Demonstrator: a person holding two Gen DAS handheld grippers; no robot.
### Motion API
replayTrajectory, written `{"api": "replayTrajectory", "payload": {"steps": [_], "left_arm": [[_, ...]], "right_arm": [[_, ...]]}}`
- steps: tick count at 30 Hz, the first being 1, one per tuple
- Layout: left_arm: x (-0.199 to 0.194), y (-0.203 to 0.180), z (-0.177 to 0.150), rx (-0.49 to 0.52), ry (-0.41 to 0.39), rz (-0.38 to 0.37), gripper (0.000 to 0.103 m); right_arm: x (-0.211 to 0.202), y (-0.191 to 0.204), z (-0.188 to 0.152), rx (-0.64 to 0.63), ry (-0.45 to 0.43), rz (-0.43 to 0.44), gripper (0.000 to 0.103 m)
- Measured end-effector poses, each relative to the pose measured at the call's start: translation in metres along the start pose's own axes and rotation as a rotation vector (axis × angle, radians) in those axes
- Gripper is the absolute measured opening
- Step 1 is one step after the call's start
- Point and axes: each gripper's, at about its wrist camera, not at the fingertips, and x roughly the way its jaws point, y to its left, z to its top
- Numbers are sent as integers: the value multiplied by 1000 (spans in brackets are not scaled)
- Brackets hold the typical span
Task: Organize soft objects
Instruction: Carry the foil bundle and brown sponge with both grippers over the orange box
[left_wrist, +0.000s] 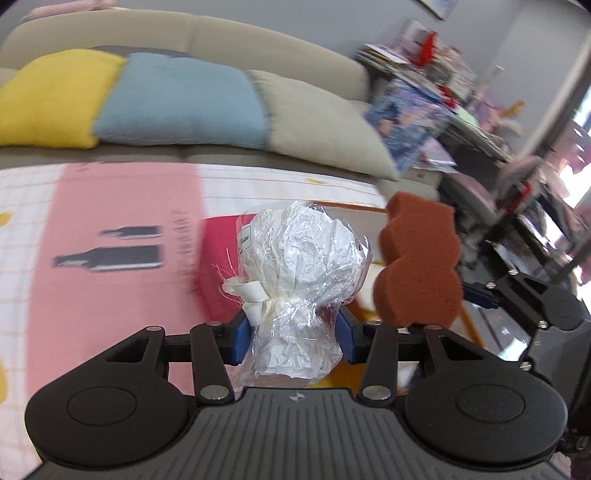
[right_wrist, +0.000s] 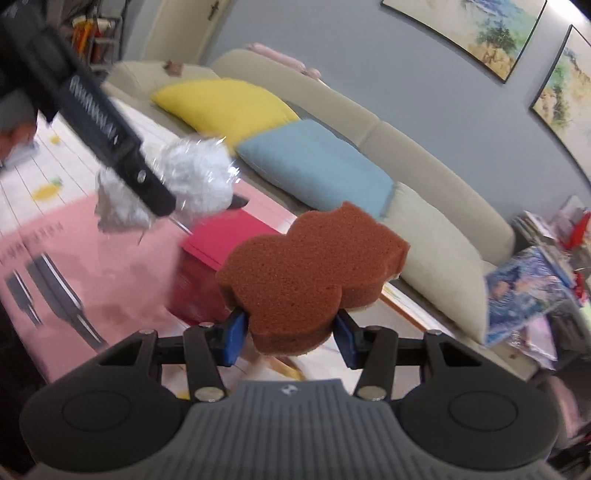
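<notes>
My left gripper (left_wrist: 293, 332) is shut on a white soft ball wrapped in clear plastic (left_wrist: 299, 254), tied with a white ribbon, held in the air above the table. My right gripper (right_wrist: 290, 330) is shut on a brown wavy-edged sponge (right_wrist: 306, 273), also held up. In the left wrist view the sponge (left_wrist: 419, 262) hangs just right of the wrapped ball. In the right wrist view the wrapped ball (right_wrist: 195, 177) and the left gripper's black arm (right_wrist: 99, 122) are at the upper left. A red box (right_wrist: 218, 254) sits on the table below both.
The table has a pink-and-white cloth (left_wrist: 110, 229) with bottle prints. Behind it a beige sofa (right_wrist: 424, 155) holds a yellow cushion (right_wrist: 229, 107), a blue cushion (right_wrist: 314, 162) and a beige cushion (right_wrist: 436, 251). Cluttered shelves and a patterned blue bag (left_wrist: 410, 118) stand at the right.
</notes>
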Motion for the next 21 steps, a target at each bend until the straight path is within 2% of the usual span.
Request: {"api": "replayTrajectory", "payload": {"steps": [4, 9, 15, 21], "left_arm": [[23, -35, 14, 59, 19, -70, 53], [58, -74, 25, 124, 65, -113, 52], [99, -111, 26, 230, 122, -93, 52], [130, -118, 21, 277, 186, -52, 52]], "right_arm": [[3, -22, -15, -39, 47, -32, 50], [9, -46, -27, -76, 104, -48, 50], [25, -71, -42, -76, 183, -7, 50], [44, -85, -56, -62, 258, 27, 50]]}}
